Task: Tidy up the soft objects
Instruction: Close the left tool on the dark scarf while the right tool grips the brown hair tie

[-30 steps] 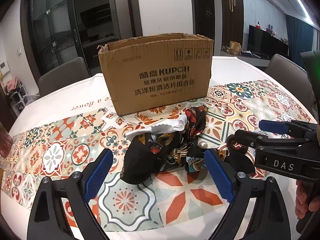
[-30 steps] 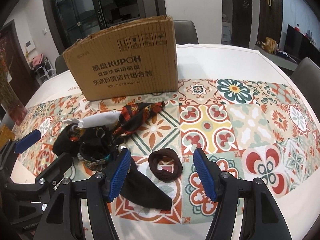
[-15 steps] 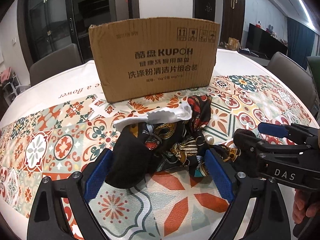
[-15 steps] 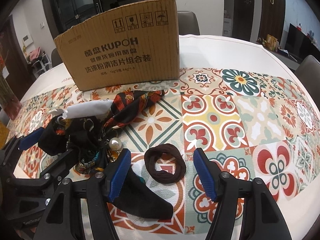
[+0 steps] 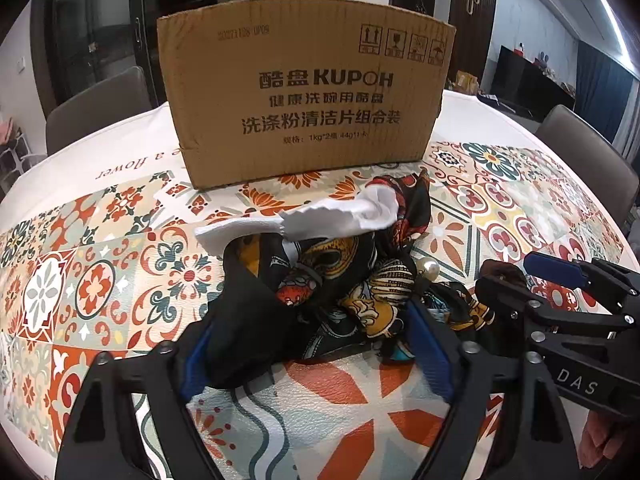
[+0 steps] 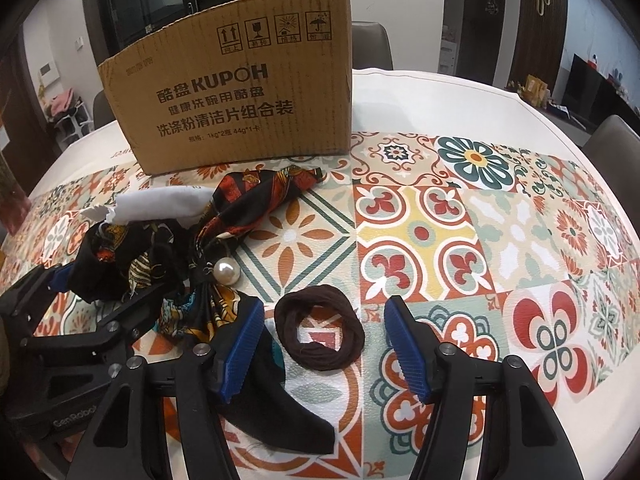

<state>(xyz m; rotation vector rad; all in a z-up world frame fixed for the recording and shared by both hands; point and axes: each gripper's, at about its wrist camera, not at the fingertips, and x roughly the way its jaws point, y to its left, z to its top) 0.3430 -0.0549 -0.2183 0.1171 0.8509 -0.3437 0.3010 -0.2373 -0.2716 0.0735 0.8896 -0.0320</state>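
A heap of black patterned scarves (image 5: 328,292) with a white cloth (image 5: 320,220) on top and a pearl (image 6: 226,273) lies in front of the cardboard box (image 5: 304,92). My left gripper (image 5: 316,356) is open, its blue pads on either side of the heap's near edge. It also shows at the left of the right wrist view (image 6: 96,300). A dark brown hair tie (image 6: 320,334) lies on the table between the open pads of my right gripper (image 6: 324,348). The right gripper shows in the left wrist view (image 5: 532,276).
The box (image 6: 240,96) stands upright behind the heap on the round table with a patterned cloth (image 6: 460,220). A black cloth piece (image 6: 288,404) lies under my right gripper's left finger. Grey chairs (image 5: 96,108) stand around the table.
Both grippers moved forward and lower. The left pads now flank the scarf heap, and the hair tie now sits between the right pads. Both stayed open.
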